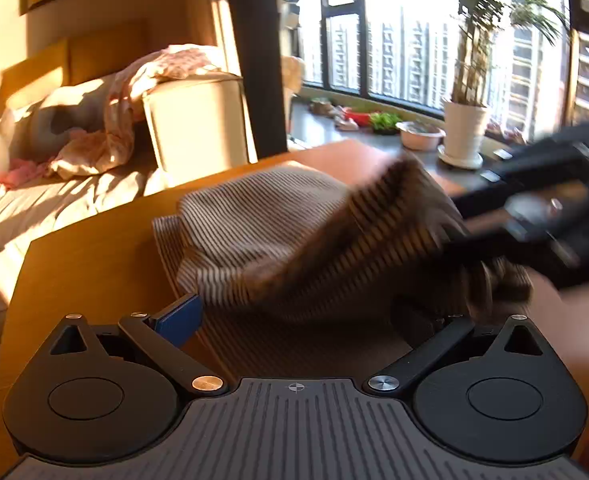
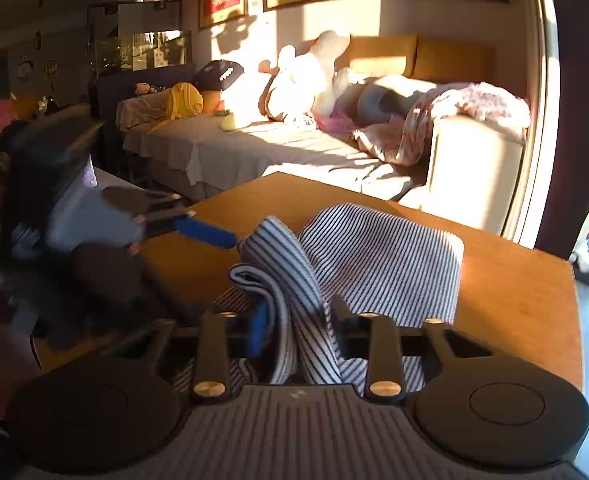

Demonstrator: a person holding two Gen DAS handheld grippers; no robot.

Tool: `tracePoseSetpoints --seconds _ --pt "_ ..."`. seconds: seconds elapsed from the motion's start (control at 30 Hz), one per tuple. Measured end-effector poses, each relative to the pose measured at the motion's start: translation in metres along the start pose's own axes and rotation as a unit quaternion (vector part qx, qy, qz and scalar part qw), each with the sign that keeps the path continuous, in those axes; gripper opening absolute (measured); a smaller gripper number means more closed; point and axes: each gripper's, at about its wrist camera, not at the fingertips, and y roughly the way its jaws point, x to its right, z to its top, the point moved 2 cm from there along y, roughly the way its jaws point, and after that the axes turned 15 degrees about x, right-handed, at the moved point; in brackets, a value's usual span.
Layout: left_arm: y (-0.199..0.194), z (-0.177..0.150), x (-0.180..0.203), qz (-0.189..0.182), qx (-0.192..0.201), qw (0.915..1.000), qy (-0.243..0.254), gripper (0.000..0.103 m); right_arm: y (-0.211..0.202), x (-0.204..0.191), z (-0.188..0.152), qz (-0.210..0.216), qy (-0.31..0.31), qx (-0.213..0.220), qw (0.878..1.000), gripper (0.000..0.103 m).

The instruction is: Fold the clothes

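A black-and-white striped garment (image 1: 278, 240) lies bunched on the wooden table (image 1: 94, 264). My left gripper (image 1: 294, 312) is open, its blue-padded fingers (image 1: 178, 320) spread wide at the cloth's near edge. My right gripper (image 2: 294, 332) is shut on a thick fold of the striped garment (image 2: 374, 256) and lifts it over the table (image 2: 514, 288). In the left wrist view the right gripper (image 1: 454, 248) comes in blurred from the right, holding the raised cloth. In the right wrist view the left gripper (image 2: 206, 232) is blurred at the left, beside the cloth.
A sofa (image 2: 294, 148) with plush toys (image 2: 306, 76) and a pink blanket (image 1: 134, 112) stands beyond the table. A potted plant (image 1: 464, 132) and bowls sit on the window ledge. A dark pillar (image 1: 254, 60) rises behind the table's far edge.
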Motion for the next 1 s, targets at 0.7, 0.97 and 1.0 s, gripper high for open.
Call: tracePoseSetpoints --seconds 0.7,0.97,1.0 --pt "-0.018 0.010 -0.060 0.012 0.000 0.9881 -0.154 0.103 -0.001 -0.023 -0.051 -0.120 -0.161 -0.072 0.977 0.055" --pt "-0.034 0.012 -0.060 -0.001 0.004 0.9863 -0.165 0.103 -0.050 -0.026 -0.056 -0.091 -0.255 -0.103 0.957 0.073" --pt "-0.031 0.012 -0.053 -0.009 0.002 0.9867 -0.162 0.103 -0.057 -0.024 -0.051 -0.090 -0.248 -0.099 0.960 0.076"
